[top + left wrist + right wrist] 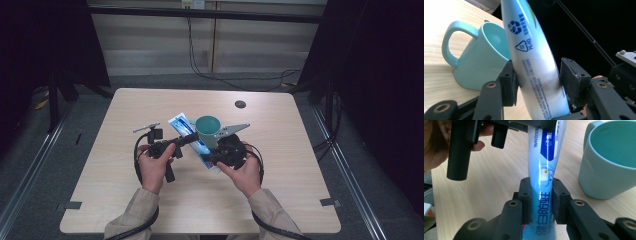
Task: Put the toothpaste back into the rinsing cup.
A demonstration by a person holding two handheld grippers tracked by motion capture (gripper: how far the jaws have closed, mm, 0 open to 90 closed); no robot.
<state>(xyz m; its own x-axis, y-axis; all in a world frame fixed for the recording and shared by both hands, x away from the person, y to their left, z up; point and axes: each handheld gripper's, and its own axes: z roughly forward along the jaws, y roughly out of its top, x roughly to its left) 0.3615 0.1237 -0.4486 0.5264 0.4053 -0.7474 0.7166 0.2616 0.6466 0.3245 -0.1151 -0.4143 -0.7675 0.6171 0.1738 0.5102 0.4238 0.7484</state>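
Currently both hand-held grippers hold 1 toothpaste tube just above the bench, right beside the teal mug. Left hand-held gripper has its jaws pressed on the tube's white, printed part; right hand-held gripper is clamped on the blue part, pads tight against it. Pickup looks done. Tube isn't in the mug yet, so getting it into the mug and letting go is likely what's left.

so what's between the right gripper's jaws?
The toothpaste tube, pinched between both jaws in the right gripper view. The teal mug stands beside it, apart from the right gripper.
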